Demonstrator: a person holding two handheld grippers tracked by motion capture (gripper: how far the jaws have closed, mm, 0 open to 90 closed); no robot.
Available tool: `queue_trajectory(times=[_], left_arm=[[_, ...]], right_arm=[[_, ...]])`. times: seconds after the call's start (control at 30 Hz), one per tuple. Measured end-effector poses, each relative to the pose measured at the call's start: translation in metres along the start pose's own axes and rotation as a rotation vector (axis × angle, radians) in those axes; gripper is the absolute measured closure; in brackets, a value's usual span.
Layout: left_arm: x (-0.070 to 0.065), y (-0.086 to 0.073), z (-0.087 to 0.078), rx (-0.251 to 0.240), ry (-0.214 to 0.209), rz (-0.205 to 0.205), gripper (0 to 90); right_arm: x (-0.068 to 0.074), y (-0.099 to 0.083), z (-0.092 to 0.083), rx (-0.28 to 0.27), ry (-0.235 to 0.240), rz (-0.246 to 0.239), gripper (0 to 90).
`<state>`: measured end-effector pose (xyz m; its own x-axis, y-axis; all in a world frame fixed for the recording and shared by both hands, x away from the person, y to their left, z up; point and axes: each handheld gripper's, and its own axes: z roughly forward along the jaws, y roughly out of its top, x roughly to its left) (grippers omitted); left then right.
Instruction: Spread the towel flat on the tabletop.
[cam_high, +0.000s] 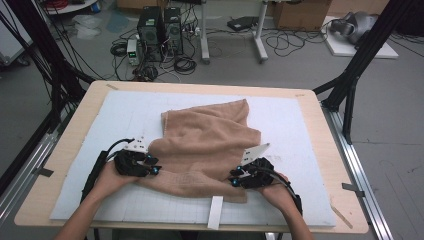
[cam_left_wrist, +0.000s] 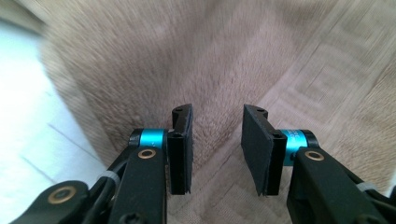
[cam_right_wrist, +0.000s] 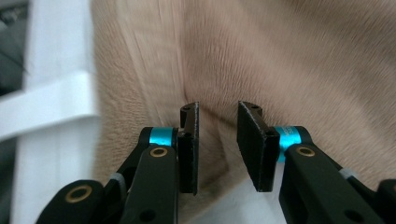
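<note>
A tan towel (cam_high: 210, 140) lies rumpled and partly folded on the white mat (cam_high: 125, 115). My left gripper (cam_high: 154, 165) rests at the towel's near left corner, and my right gripper (cam_high: 235, 177) at its near right corner. In the left gripper view the towel (cam_left_wrist: 187, 56) lies under the left gripper (cam_left_wrist: 215, 126). Its jaws stand apart over a woven border band, with no cloth pinched. In the right gripper view the right gripper (cam_right_wrist: 218, 121) is open above a fold of the towel (cam_right_wrist: 280, 56) near its edge, and nothing is pressed between the pads.
The mat covers a wooden table (cam_high: 310, 97). A white strip (cam_high: 216, 212) sticks out at the mat's front edge between my hands. Black frame posts (cam_high: 350, 85) stand at both sides. Computers (cam_high: 160, 30) and cables lie on the floor beyond.
</note>
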<state>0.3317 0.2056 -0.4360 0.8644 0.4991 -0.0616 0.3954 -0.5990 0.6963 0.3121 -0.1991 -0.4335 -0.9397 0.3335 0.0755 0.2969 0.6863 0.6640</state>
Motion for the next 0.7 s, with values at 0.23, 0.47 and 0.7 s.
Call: queue_trajectory(times=[0.23,0.47,0.7], left_arm=[[-0.003,0.001,-0.001,0.011,0.024,0.015,85.0],[-0.013,0.002,-0.006,0.008,-0.006,0.045,87.7],[-0.032,0.006,-0.019,-0.044,-0.043,0.091,87.8]], right_arm=[[0.001,-0.01,-0.001,-0.037,-0.011,0.026,86.5],[0.007,-0.017,-0.015,-0.017,0.004,0.013,87.2],[0.027,-0.03,-0.045,-0.024,0.012,-0.01,90.0]])
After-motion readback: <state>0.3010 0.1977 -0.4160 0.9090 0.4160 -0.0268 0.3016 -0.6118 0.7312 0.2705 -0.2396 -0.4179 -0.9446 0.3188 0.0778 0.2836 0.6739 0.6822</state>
